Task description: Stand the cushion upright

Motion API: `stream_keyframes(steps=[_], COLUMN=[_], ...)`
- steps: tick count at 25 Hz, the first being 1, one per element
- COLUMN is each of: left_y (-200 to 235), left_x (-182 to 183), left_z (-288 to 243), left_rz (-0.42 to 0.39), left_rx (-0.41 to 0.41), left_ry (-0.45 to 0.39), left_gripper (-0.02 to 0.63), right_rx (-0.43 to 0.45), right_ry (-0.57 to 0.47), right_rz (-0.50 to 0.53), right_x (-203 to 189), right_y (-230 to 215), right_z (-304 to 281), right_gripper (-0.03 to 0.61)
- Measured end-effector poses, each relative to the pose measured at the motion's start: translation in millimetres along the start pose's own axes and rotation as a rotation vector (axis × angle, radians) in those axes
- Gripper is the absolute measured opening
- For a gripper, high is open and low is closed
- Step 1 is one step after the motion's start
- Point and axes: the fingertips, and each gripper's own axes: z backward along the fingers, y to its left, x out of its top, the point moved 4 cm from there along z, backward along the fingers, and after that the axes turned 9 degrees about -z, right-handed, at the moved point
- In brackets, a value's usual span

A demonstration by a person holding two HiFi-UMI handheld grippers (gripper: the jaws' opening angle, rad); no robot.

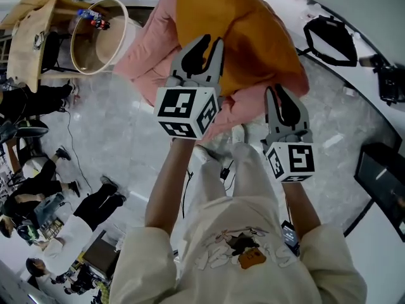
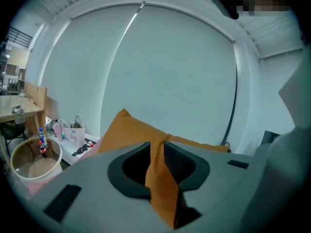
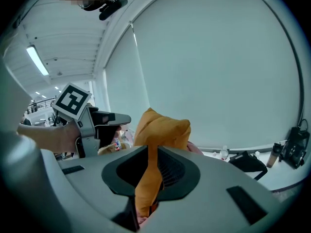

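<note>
Cushion, orange, against pink bedding.
Pinched in left gripper and right gripper (jaws of both pressed on its cloth).

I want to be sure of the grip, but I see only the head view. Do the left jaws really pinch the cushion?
Observer: Yes, the left gripper pinches a fold of the cushion between its jaws.
Operator: And the right one?
Observer: The right gripper also pinches a fold of it.
Operator: What is behind the cushion?
Observer: A pale wall.
</note>
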Motion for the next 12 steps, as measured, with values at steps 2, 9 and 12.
stream_keyframes(steps=[2,9,12], left_y=[-2,-6,-7], left_x=[1,1,5], left_z=[12,55,75], left_rz=[0.008,0.022,0.027], left_rx=[-0.004,0.018,0.033], left_ry=[0.003,0.012,-0.005], left_gripper=[0.075,0.074,0.074], right_rx=[0.014,0.073,0.097], right_ry=[-0.004,0.005,0.008], right_rz=[0.014,0.06,0.076], right_x=[2,6,6], right_y=[7,35,48], right_z=[2,4,6], right_gripper=[0.064,0.061,0.061])
